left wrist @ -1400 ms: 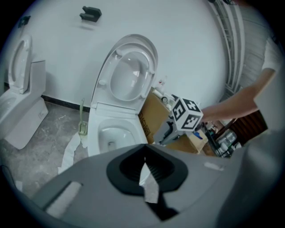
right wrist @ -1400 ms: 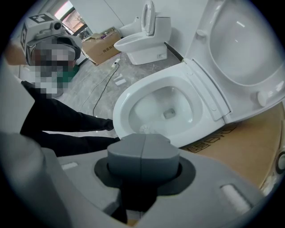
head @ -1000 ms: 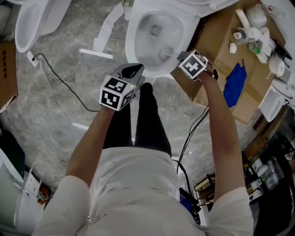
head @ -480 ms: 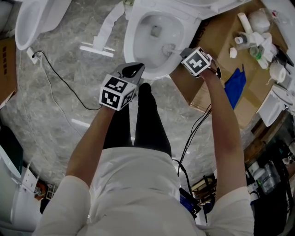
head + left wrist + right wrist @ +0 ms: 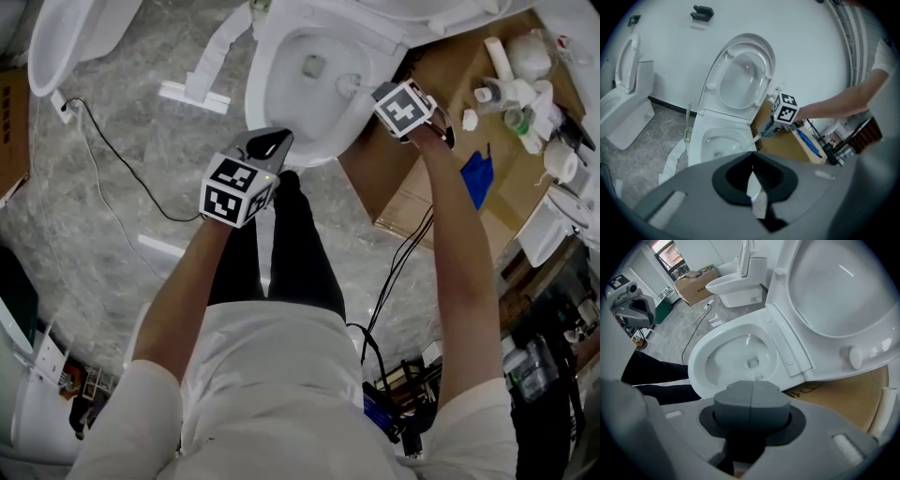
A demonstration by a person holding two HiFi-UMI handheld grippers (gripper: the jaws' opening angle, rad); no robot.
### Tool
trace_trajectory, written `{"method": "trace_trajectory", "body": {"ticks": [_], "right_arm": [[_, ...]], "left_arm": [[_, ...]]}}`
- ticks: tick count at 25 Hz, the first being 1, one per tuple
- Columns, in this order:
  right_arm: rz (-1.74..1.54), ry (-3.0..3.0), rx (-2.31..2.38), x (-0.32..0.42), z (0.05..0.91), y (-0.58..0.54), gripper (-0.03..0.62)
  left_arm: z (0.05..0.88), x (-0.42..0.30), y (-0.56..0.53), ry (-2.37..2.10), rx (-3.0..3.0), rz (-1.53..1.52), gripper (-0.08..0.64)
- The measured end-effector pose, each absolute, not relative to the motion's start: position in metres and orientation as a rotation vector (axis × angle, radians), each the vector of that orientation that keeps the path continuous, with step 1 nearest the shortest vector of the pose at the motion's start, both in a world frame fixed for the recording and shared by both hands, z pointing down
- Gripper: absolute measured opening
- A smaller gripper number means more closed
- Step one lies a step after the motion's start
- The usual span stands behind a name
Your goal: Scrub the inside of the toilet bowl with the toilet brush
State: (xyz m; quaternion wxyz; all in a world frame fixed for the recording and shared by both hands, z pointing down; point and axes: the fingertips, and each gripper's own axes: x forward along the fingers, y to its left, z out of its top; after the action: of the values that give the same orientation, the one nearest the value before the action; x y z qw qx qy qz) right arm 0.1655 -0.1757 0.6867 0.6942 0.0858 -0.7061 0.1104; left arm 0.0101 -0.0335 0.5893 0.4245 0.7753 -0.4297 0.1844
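Observation:
The white toilet bowl [image 5: 265, 94] lies open at the top of the head view, its lid [image 5: 743, 75] raised against the wall. My right gripper [image 5: 373, 94] hangs over the bowl's right rim, shut on the toilet brush [image 5: 347, 86], whose head is inside the bowl at its right wall. In the right gripper view the jaws [image 5: 751, 404] meet round the handle, and white bristles [image 5: 752, 376] show just past them above the bowl [image 5: 701, 362]. My left gripper [image 5: 270, 142] hovers before the bowl's near rim, shut and holding nothing [image 5: 752, 180].
A second toilet [image 5: 56, 47] stands at the far left. Flattened cardboard [image 5: 403, 187] to the right carries bottles and a blue cloth [image 5: 478, 173]. A black cable [image 5: 112, 159] and white strips [image 5: 211, 56] lie on the marble floor. The person's black-clad legs [image 5: 281, 244] stand before the bowl.
My right gripper has moved away from me along the bowl's right side, carrying the brush head from the near right wall toward the far right. The left gripper has stayed put.

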Motion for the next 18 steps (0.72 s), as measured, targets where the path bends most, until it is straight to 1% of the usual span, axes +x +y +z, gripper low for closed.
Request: {"method": "trace_trajectory", "body": {"ticks": [10, 18], "right_arm": [[0.186, -1.624, 0.250, 0.140, 0.684, -0.230, 0.143], [0.200, -1.721, 0.307, 0.093, 0.693, -0.238, 0.143]], "left_arm": [[0.588, 0.002, -0.046, -1.100, 1.933, 0.456, -0.006], [0.584, 0.000, -0.053, -1.104, 1.946, 0.450, -0.006]]}}
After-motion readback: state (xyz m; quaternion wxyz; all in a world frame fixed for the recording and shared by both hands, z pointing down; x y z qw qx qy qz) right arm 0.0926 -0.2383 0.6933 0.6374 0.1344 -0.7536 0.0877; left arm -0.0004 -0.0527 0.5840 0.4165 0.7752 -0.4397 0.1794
